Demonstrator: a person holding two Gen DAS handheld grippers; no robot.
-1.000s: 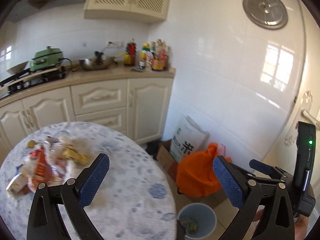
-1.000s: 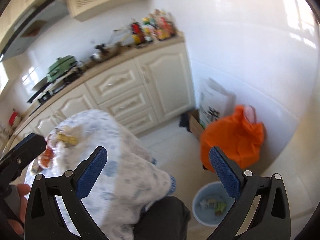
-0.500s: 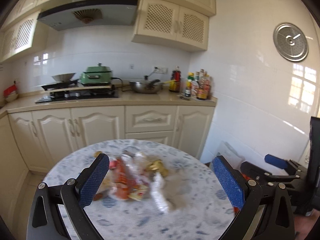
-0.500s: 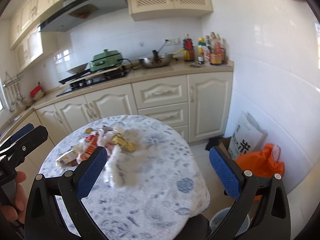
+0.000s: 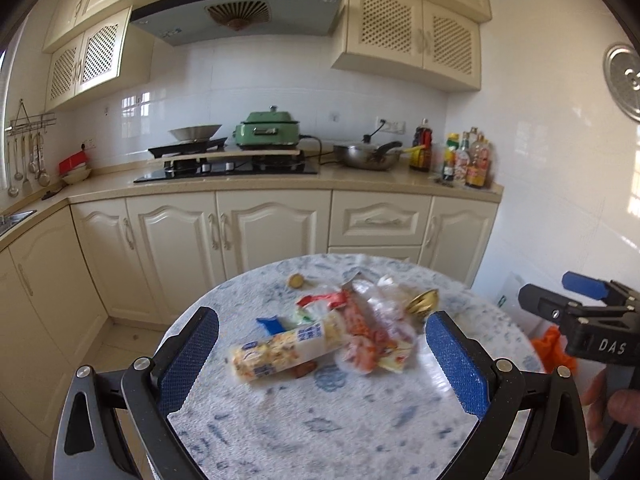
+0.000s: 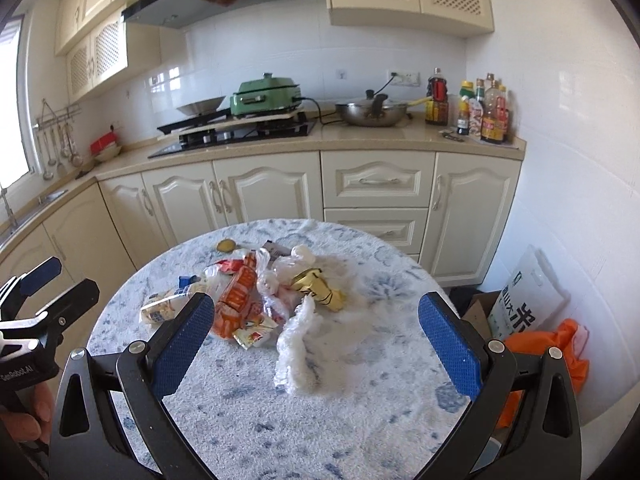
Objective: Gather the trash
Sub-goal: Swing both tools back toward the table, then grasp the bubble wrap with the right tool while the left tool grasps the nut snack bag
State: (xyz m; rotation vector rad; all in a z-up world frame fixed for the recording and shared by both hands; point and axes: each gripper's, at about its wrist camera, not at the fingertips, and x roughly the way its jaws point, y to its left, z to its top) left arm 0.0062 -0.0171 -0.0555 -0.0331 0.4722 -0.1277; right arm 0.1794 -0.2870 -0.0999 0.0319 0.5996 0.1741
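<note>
With the left tool (image 5: 322, 354) and right tool (image 6: 316, 338) both spread wide and empty above the tabletop (image 6: 248, 408), the heaped trash (image 6: 256, 296) at its middle could slip or scatter, since the crinkled clear plastic (image 6: 296, 344) is light and loose.

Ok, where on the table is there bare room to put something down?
The near part of the table is bare, between the trash pile and the near edge; so is the right side past the gold wrapper. The middle and left are crowded with wrappers.
</note>
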